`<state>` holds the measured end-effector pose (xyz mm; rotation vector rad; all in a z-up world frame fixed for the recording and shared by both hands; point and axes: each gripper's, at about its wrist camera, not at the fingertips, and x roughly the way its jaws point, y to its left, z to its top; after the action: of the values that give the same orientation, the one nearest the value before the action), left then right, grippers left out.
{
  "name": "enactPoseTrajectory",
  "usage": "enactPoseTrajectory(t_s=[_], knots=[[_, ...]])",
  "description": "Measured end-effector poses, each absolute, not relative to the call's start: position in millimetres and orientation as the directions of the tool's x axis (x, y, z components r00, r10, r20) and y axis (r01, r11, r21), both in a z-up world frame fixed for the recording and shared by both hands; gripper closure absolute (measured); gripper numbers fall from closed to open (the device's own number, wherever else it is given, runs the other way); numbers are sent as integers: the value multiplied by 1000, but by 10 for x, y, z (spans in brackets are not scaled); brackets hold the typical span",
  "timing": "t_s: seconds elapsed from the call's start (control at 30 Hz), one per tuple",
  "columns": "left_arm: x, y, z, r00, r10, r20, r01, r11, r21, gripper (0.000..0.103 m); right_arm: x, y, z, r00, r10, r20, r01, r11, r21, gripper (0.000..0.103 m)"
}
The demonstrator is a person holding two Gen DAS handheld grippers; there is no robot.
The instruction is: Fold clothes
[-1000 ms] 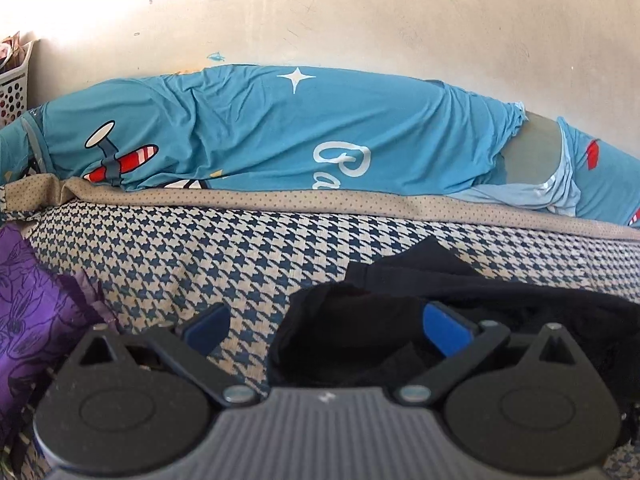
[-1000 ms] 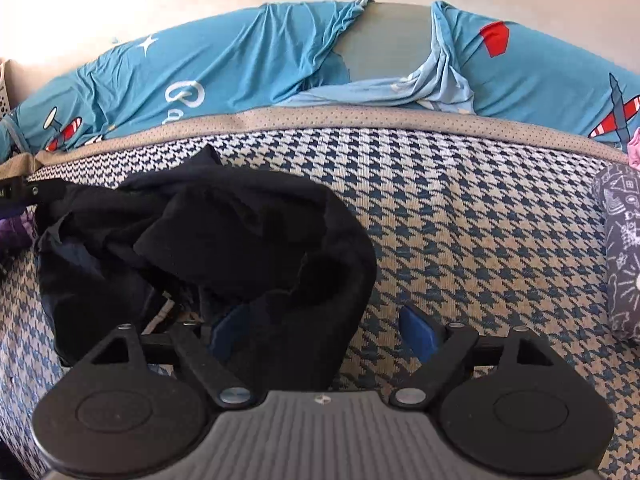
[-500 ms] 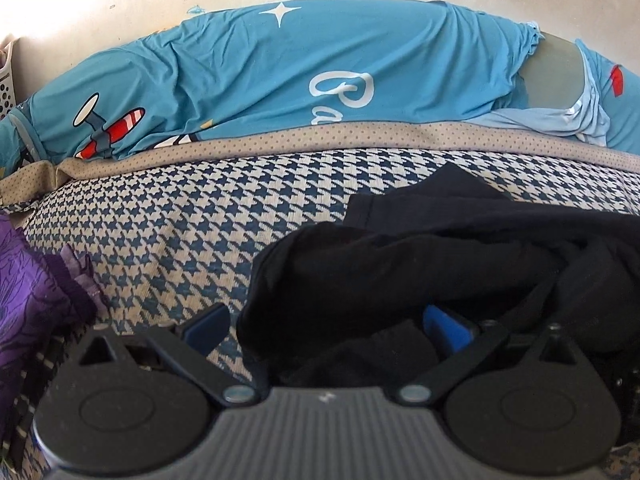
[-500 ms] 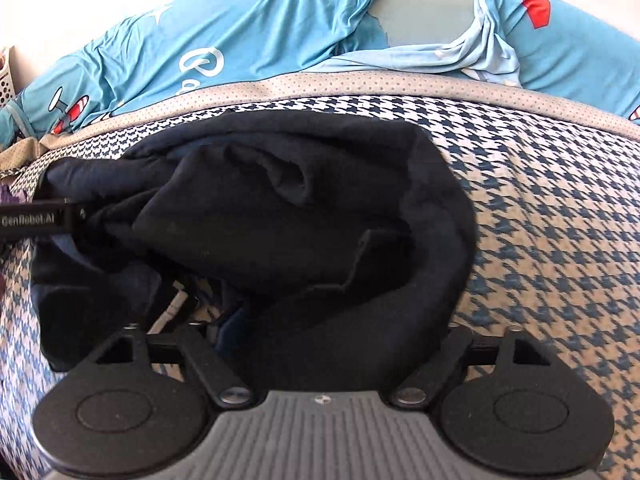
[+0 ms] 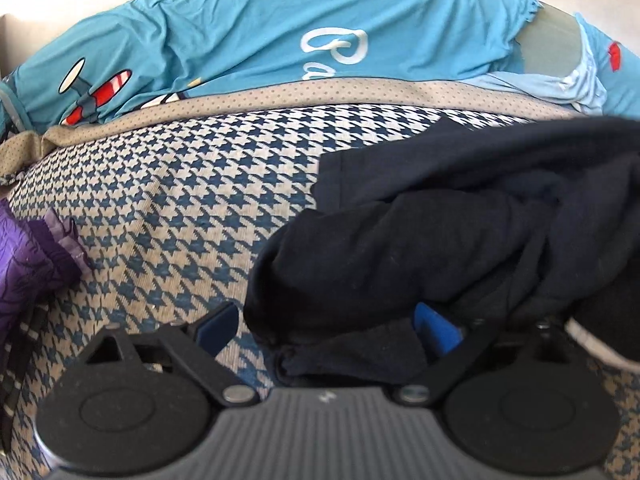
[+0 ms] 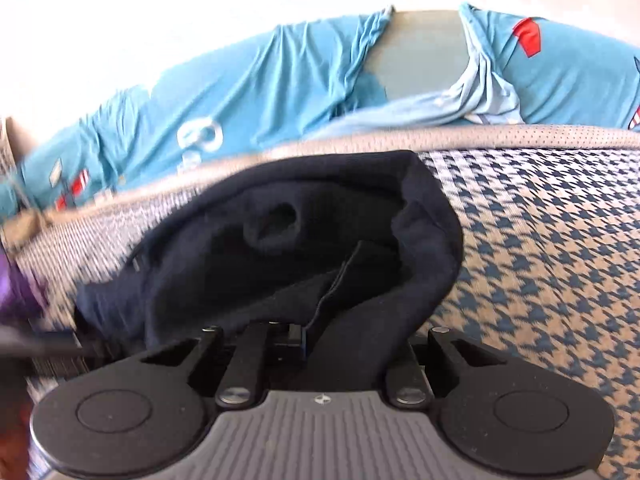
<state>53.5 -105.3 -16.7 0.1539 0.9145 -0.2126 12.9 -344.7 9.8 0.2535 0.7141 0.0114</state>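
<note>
Garment: dark navy garment (image 6: 304,248), soft knit, crumpled in the frame centre.
Bed: houndstooth cover (image 5: 168,208), woven, blue-beige.
Right tool (image 6: 302,334): just closing, clamped on the garment.
Left tool (image 5: 326,330): apart, closing slightly, fabric between.

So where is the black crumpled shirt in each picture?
Left wrist view: the black garment fills the right side, spilling between the left gripper's open fingers.
Right wrist view: it sits centre, pinched by the right gripper.
Shared landmark: the blue airplane-print bedding behind.

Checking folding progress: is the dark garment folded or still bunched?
Bunched. The dark garment lies in a crumpled heap of loose, uneven folds on the houndstooth cover.
</note>
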Motion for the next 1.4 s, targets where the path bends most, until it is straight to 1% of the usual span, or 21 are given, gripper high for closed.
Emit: enactPoseTrajectory(t_s=[0.13, 0.27, 0.57, 0.67, 0.77, 0.8, 0.83, 0.93, 1.0, 1.1, 1.27, 1.4], knots=[[429, -1080, -150, 580, -149, -801, 291, 956, 33, 9, 154, -3394, 207, 794, 138, -593, 42, 959, 280, 86], [348, -1054, -147, 539, -211, -816, 334, 942, -22, 10, 258, -3303, 277, 822, 188, -538, -13, 950, 313, 86], [170, -986, -102, 460, -341, -820, 390, 907, -158, 10, 329, -3145, 359, 828, 335, -449, -137, 898, 418, 86], [92, -1007, -92, 437, -381, -815, 419, 888, -190, 10, 312, -3076, 393, 819, 382, -428, -196, 888, 416, 86], [8, -1075, -66, 380, -456, -805, 475, 843, -253, 9, 274, -3023, 416, 800, 438, -409, -260, 869, 422, 86], [-36, -1108, -47, 387, -455, -802, 490, 838, -239, 9, 265, -3000, 422, 793, 456, -404, -282, 863, 419, 86], [-81, -1142, -28, 398, -450, -799, 505, 835, -218, 7, 260, -2962, 423, 790, 453, -414, -291, 870, 397, 87], [-200, -1230, 19, 478, -390, -787, 540, 837, -86, 3, 259, -2859, 376, 792, 400, -460, -281, 910, 306, 84], [-239, -1233, 43, 508, -370, -778, 546, 837, -42, 0, 310, -2825, 304, 773, 371, -514, -264, 926, 271, 82], [-263, -1169, 104, 522, -373, -767, 551, 834, -31, 0, 389, -2877, 211, 736, 388, -555, -248, 917, 311, 80], [-231, -972, 241, 578, -362, -731, 511, 859, -22, 0, 420, -2966, 180, 727, 409, -552, -236, 903, 358, 80], [-104, -774, 297, 615, -356, -704, 438, 896, -71, 0, 428, -2979, 174, 728, 407, -552, -234, 904, 358, 77]])
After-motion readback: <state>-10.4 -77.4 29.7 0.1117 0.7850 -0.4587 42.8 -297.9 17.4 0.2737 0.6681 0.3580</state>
